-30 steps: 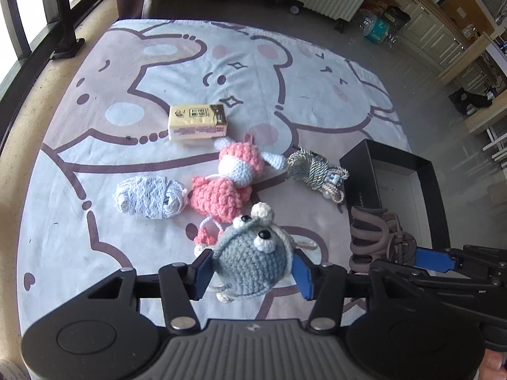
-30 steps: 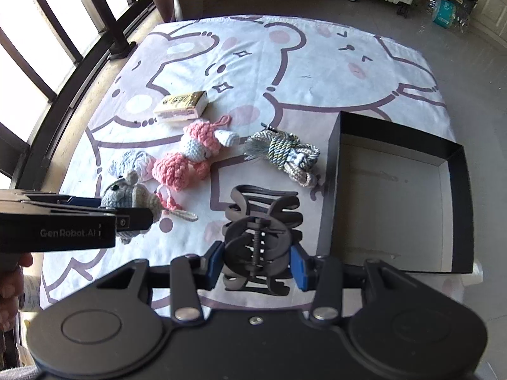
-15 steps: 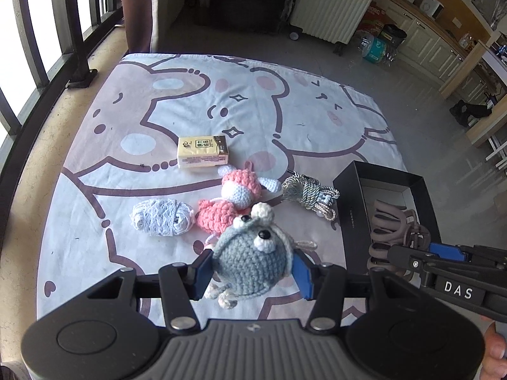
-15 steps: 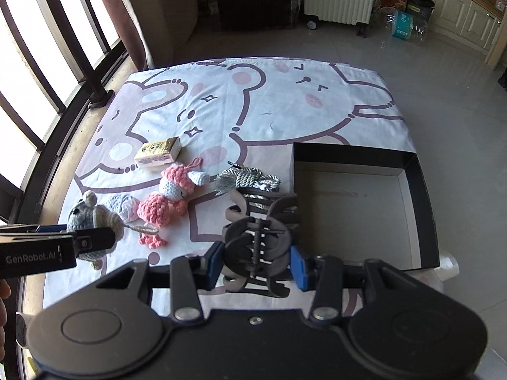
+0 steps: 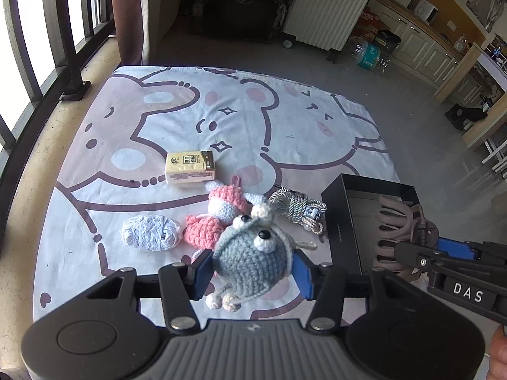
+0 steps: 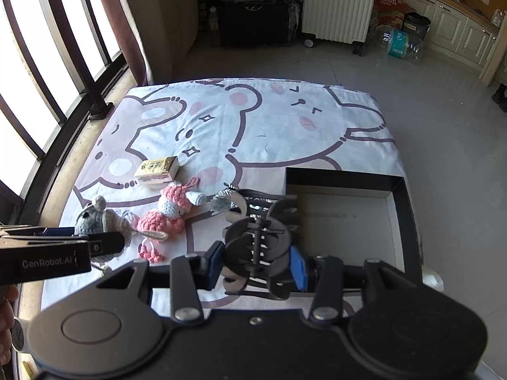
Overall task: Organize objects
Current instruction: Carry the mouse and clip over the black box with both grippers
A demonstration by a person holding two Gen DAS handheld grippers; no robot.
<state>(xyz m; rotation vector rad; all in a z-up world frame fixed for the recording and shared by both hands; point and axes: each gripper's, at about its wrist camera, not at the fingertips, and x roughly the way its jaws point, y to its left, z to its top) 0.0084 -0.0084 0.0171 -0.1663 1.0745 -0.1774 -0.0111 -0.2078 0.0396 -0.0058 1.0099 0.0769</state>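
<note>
My left gripper (image 5: pixel 252 270) is shut on a grey crochet mouse (image 5: pixel 250 258) and holds it high above the bear-print cloth (image 5: pixel 221 120); the mouse also shows in the right wrist view (image 6: pixel 95 218). My right gripper (image 6: pixel 256 266) is shut on a brown hair claw clip (image 6: pixel 258 240), raised near the left wall of the open black box (image 6: pixel 402 202). In the left wrist view the clip (image 5: pixel 399 221) hangs over the box (image 5: pixel 339 215). On the cloth lie a pink crochet doll (image 5: pixel 218 215), a white lace roll (image 5: pixel 149 232), a yellow tissue pack (image 5: pixel 190 167) and a grey rope bundle (image 5: pixel 298 209).
A window railing (image 6: pixel 47 63) runs along the left of the cloth. A white radiator (image 6: pixel 339 3) and cabinets (image 6: pixel 459 31) stand at the back of the room on the tiled floor. The box interior (image 6: pixel 342 218) looks empty.
Both grippers have risen well above the cloth with their objects, so more of the room shows. The right gripper with the clip has moved toward the black box.
</note>
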